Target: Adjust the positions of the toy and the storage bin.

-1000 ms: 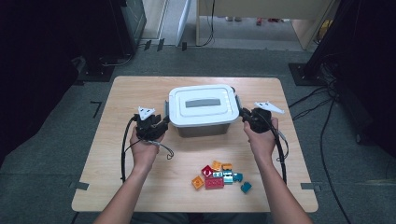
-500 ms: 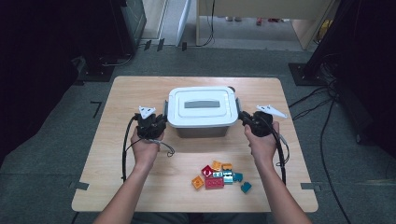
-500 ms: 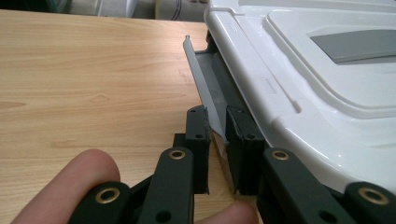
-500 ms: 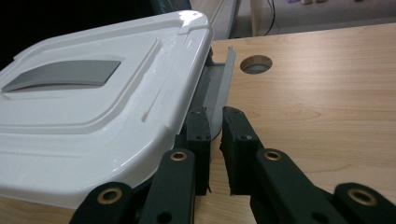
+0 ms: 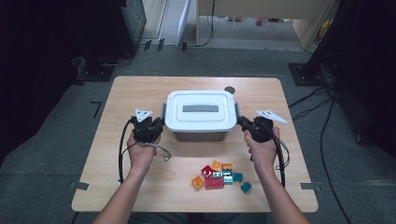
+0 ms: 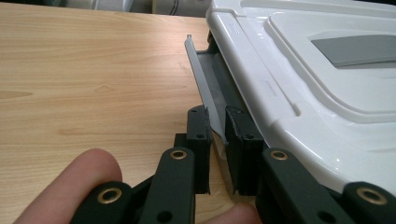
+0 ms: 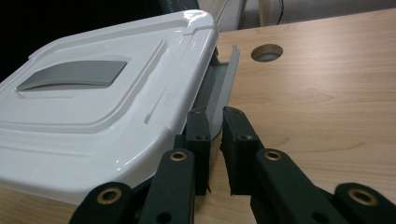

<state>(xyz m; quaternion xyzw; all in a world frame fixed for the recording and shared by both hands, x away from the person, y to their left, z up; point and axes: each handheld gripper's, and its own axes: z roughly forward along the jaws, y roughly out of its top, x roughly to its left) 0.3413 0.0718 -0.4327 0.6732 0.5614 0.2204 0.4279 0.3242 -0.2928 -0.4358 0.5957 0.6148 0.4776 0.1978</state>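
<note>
Box (image 6: 327, 93) cut off at the frame edge; contents hidden, perhaps none.

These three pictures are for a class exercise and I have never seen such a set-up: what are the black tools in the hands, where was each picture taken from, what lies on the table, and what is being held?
A person sits at a wooden table and holds a hand tool with two black jaws in each hand. The high view looks down from above the person. The other two pictures come from small cameras riding on the tools, looking along their jaws.

On the table stands a grey box with a white lid. In front of it lies a small pile of coloured toy bricks.

The left gripper is shut on the grey latch at the box's left end. Its jaws have just been closing. The right gripper is shut on the matching latch at the other end.
</note>
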